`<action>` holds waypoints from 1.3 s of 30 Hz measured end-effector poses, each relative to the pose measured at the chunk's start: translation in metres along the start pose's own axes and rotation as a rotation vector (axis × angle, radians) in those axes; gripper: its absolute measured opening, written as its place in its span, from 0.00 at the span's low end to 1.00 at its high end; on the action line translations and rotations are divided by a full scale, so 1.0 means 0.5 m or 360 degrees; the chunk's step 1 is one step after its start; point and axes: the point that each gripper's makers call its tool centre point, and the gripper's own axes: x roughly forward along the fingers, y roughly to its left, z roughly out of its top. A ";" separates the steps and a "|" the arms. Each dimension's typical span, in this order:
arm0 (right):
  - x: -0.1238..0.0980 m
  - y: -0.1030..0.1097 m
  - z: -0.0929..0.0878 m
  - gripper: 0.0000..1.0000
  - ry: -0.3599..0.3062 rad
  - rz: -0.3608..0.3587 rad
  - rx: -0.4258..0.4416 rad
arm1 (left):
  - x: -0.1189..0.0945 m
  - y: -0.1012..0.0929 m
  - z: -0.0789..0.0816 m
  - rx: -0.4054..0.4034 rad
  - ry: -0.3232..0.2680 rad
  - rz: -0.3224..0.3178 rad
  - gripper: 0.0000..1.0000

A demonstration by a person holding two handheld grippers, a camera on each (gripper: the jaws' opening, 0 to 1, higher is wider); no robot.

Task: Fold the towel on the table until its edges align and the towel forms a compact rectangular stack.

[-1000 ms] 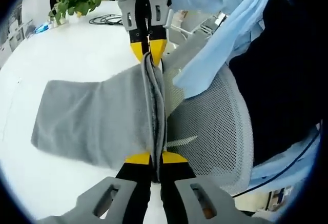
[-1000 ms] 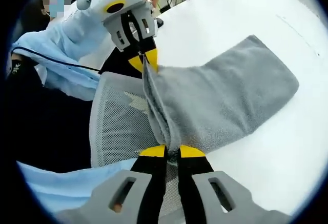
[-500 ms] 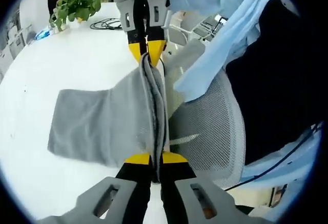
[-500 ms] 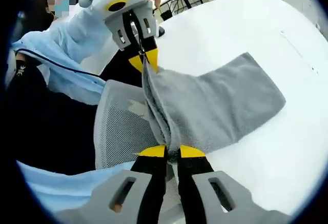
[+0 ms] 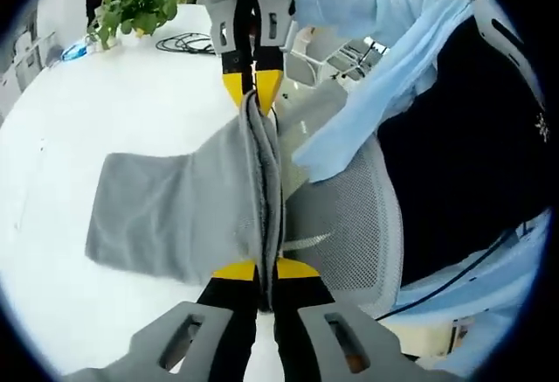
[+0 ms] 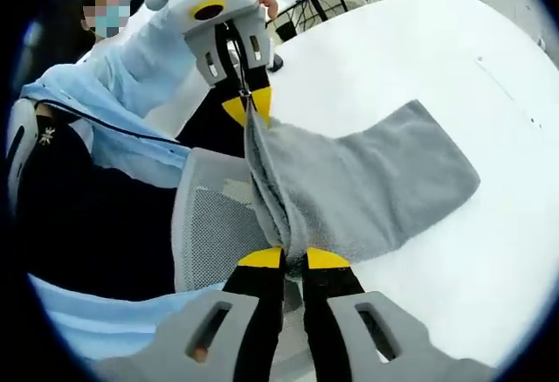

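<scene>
Both claws pinch the towel; left gripper view adds a plant.

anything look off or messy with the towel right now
Nothing is damaged or spilled. The towel is mid-fold: the left gripper and right gripper each pinch an end of its bunched near edge, stretched taut over the mesh chair beyond the table edge. The far half lies flat, slightly askew.

white table, grey towel, plant, cable

Mesh chair, potted plant, black cables.
</scene>
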 end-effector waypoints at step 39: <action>-0.046 -0.232 0.101 0.05 -0.0139 -0.0349 0.0116 | -0.051 0.257 0.024 -0.0175 -0.0104 0.0228 0.04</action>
